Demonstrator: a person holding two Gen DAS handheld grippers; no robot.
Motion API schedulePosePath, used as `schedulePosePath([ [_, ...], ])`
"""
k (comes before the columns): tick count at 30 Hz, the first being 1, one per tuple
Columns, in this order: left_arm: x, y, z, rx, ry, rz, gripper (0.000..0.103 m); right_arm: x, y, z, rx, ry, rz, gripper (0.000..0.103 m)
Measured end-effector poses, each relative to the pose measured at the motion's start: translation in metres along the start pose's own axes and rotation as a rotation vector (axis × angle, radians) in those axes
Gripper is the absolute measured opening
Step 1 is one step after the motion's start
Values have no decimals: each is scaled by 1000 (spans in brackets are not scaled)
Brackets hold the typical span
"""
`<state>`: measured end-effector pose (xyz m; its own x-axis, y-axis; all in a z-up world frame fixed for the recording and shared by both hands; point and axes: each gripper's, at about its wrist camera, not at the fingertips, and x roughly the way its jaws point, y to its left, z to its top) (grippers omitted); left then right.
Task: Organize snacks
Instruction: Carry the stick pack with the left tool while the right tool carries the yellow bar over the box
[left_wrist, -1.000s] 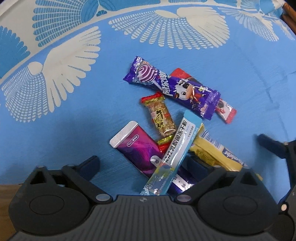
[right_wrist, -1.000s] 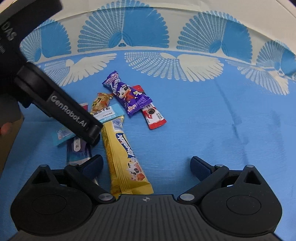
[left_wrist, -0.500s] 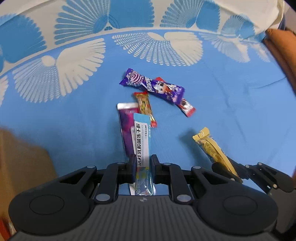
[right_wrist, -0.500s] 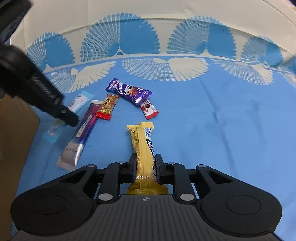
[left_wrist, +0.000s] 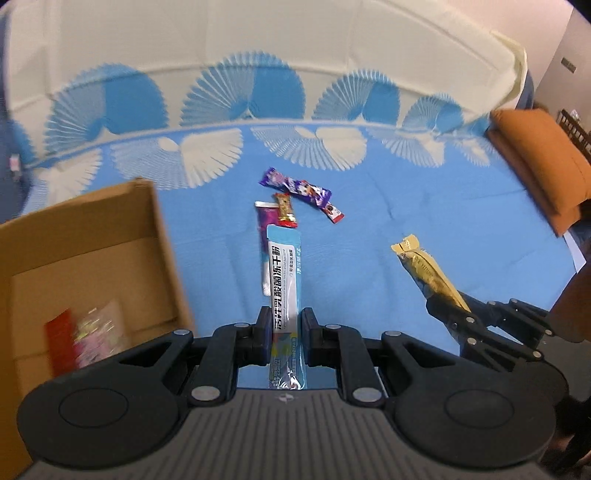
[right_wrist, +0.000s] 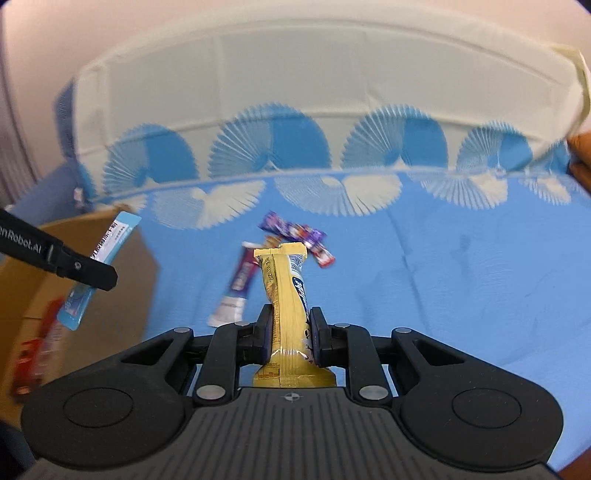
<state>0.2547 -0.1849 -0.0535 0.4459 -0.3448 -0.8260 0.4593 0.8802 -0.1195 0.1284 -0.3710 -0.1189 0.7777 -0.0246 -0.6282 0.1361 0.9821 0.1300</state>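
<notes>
Left tongs (left_wrist: 283, 330): clenched on the light blue sachet (left_wrist: 284, 273), gripped low on its length so most of it stands out past the pads, lifted off the cloth.
Right tongs (right_wrist: 290, 330): clenched on the yellow snack bar (right_wrist: 286, 291), gripped near its lower end, the sealed top sticking up and forward, also in the air.
Step in hand (my reading): carrying both packets to the cardboard box (left_wrist: 92, 236) at the left, which is open and already holds a red packet (left_wrist: 61, 336) and a blurred clear one.
Doing it well, left: bring the sachet over the box floor, past the near wall, before letting go; its long free end can flop, so lower it in and don't drop from height.
Doing it well, right: the bar must travel further left; keep the two tools from crossing, left one releasing and clearing first.
Risk: a release too near the box edge would leave a packet draped on the wall or back on the cloth.
Left to do: the purple bar (left_wrist: 293, 186), the small red-ended candy (left_wrist: 285, 209), the red and white bar (left_wrist: 334, 213) and the purple sachet (left_wrist: 266, 221) lie close together on the blue cloth (left_wrist: 424, 206), well apart from the box.
</notes>
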Motion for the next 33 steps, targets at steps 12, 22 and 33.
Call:
schedulePosePath([
  [12,-132,39,-110,-95,-100,150,17,-110,103,-21,-120,26,228,22],
  [22,-166,64,-183,-178,-108,211,17,-153,162,-54,-180,92,297,22],
  [33,-176,60,-197,-197,-136,181,17,-175,177,-62,-244,66,277,22],
])
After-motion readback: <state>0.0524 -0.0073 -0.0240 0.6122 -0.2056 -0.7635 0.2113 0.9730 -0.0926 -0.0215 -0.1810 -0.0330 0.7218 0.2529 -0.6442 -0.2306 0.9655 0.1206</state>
